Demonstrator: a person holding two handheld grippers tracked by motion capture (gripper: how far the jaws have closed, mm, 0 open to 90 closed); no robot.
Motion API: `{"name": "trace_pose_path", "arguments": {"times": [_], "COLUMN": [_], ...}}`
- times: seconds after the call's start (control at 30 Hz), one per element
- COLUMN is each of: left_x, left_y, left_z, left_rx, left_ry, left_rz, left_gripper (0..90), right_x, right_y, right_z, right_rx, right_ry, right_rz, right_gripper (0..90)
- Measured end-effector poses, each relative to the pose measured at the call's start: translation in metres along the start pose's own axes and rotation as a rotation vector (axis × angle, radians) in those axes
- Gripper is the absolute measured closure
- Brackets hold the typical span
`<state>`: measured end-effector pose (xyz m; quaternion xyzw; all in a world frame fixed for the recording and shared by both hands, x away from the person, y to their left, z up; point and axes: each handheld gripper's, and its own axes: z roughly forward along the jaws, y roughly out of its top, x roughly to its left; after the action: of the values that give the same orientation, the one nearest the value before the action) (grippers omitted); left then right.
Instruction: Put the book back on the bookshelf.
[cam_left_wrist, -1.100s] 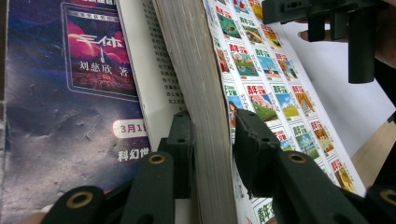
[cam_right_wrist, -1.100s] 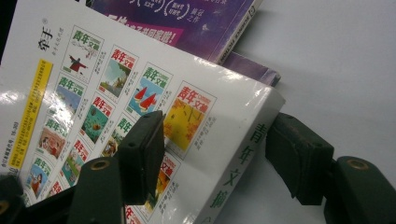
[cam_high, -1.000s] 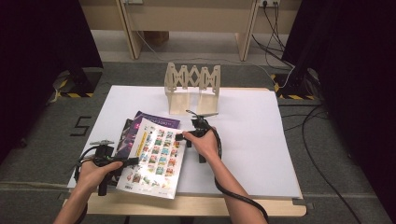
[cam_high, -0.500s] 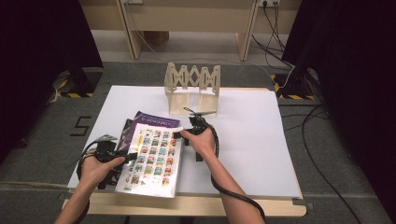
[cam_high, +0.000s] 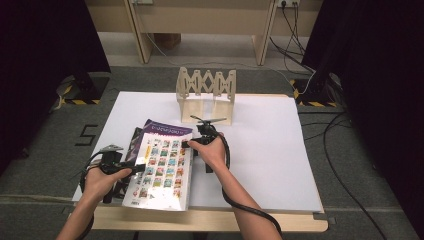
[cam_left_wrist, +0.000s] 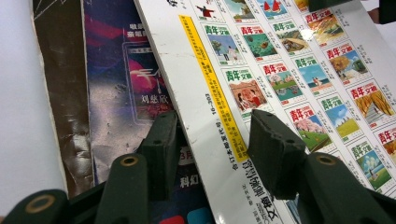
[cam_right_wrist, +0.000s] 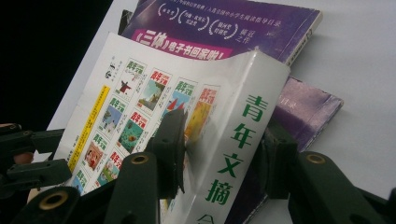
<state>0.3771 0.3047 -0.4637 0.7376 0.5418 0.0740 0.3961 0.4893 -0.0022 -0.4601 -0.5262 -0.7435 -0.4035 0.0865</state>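
Observation:
A thick white book with a grid of small colour pictures lies on top of a purple book and a dark book. My right gripper is at its spine side. In the right gripper view the jaws have just been closing, and the right gripper is shut on the white book, one jaw on the cover and one behind the spine. My left gripper is at the book's left edge. Its jaws have just closed a little, and the left gripper stands open astride the edge of the white book.
A wooden zigzag rack stands at the back of the white table. A second purple book lies under the stack. Cables trail from both grippers toward the table's front edge.
The right hand has edged slightly left onto the white book's spine side. The left hand has kept its place at the book's left edge.

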Motion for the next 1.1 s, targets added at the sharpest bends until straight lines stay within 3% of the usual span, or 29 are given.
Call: {"name": "trace_pose_path", "arguments": {"times": [0.17, 0.27, 0.37, 0.6, 0.9, 1.1], "left_x": [0.0, 0.001, 0.0, 0.002, 0.004, 0.005], "left_y": [0.001, 0.002, 0.004, 0.006, 0.008, 0.01], "left_z": [-0.001, -0.004, -0.009, -0.014, -0.022, -0.023], "left_rx": [0.005, 0.0, -0.037, -0.07, -0.133, -0.146], "left_ry": [0.003, -0.005, -0.004, 0.023, 0.042, 0.046], "left_rz": [0.01, 0.008, 0.005, 0.01, 0.009, 0.013], "left_gripper": [52.1, 52.8, 50.9, 48.4, 46.3, 45.9], "right_x": [0.002, 0.006, 0.007, 0.013, 0.023, 0.025], "right_y": [0.003, 0.005, 0.005, 0.006, 0.01, 0.012], "right_z": [-0.005, -0.008, -0.01, -0.019, -0.034, -0.045], "right_rx": [0.0, -0.006, -0.013, -0.04, -0.076, -0.116], "right_ry": [0.048, 0.054, 0.072, 0.112, 0.142, 0.147], "right_rz": [0.022, 0.021, 0.036, 0.059, 0.048, 0.04], "right_gripper": [66.2, 67.1, 68.2, 70.6, 73.2, 74.1]}}
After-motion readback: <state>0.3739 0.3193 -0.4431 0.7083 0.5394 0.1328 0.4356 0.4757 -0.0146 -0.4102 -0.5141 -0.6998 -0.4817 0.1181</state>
